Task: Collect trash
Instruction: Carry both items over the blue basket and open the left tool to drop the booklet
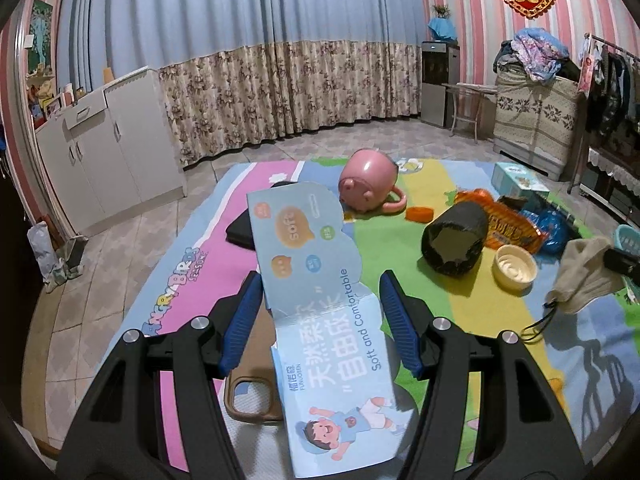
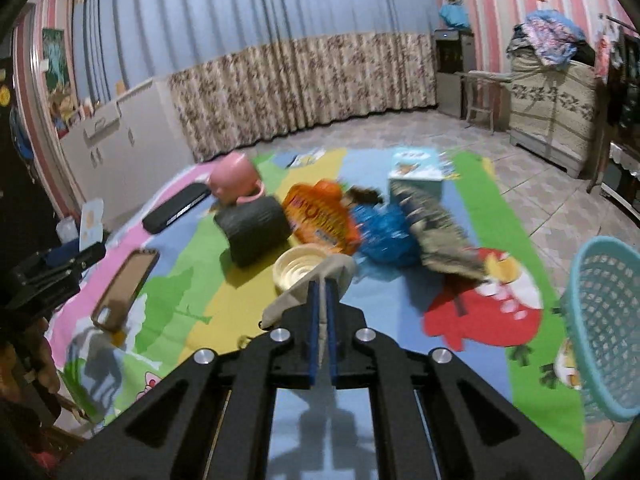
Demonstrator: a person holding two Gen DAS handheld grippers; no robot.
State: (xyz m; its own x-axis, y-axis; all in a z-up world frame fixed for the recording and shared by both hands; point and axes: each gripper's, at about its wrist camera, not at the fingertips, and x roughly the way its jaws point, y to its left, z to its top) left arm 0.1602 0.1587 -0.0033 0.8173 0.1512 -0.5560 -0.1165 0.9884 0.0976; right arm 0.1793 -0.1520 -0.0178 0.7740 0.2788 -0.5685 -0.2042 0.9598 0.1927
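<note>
Nearest in the left wrist view, the left gripper (image 1: 320,320) is seen with its blue-padded fingers (image 1: 244,312) about half open, and a long pale blue printed cardboard sheet (image 1: 320,304) is lying between them. Whether the pads press on the sheet cannot be told; a gap is visible at the right pad.

In the right wrist view, the right gripper (image 2: 322,292) is closed almost fully, and a beige cloth face mask (image 2: 316,280) is pinched between its pads. The mask is lifted above the colourful cartoon play mat (image 2: 500,320).

Under the left gripper, a brown phone case (image 1: 252,392) is lying on the mat. Further, a cream round plastic lid (image 1: 514,268), a roll of black plastic bags (image 1: 454,240) and an orange crumpled snack wrapper (image 1: 512,224) are found close together. Beside the wrapper, a blue crumpled plastic bag (image 2: 384,232) is placed. A pink plastic mug (image 1: 366,184) is lying on its side behind them.

At the right edge of the mat, a turquoise perforated plastic basket (image 2: 608,320) is standing.
</note>
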